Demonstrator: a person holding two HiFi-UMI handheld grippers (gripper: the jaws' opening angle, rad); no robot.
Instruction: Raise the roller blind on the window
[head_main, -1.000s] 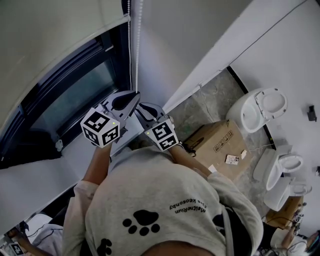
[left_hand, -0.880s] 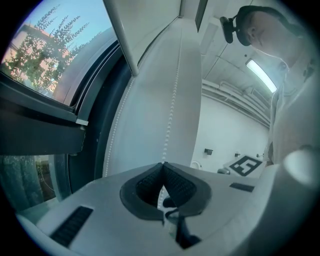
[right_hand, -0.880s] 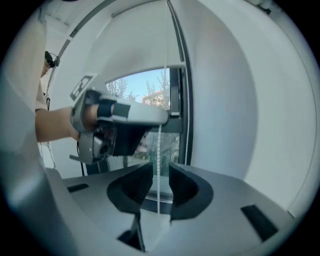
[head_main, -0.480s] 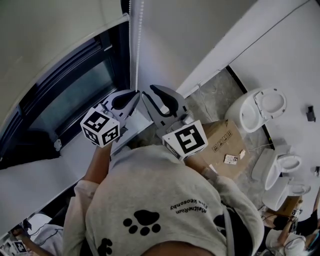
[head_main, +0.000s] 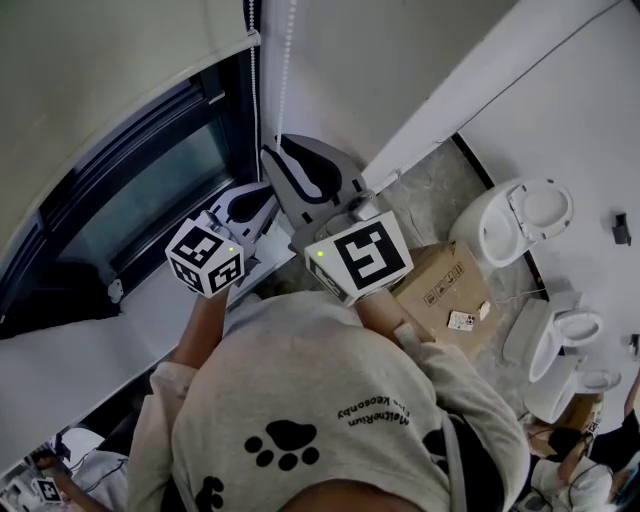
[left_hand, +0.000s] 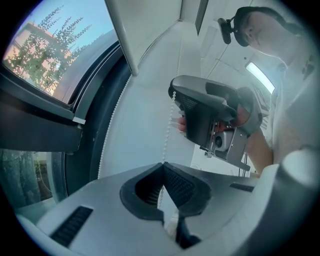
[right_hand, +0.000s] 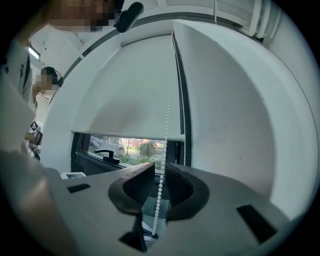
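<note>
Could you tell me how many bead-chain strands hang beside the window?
2. One strand passes between the right tool's open jaws; the other strand hangs free by the window frame.

The white roller blind (right_hand: 125, 100) hangs partly lowered over the upper part of the dark-framed window (right_hand: 130, 147). Its straight bottom edge leaves a strip of glass showing below. Its white bead chain (right_hand: 169, 100) hangs in two strands along the blind's right edge.
</note>
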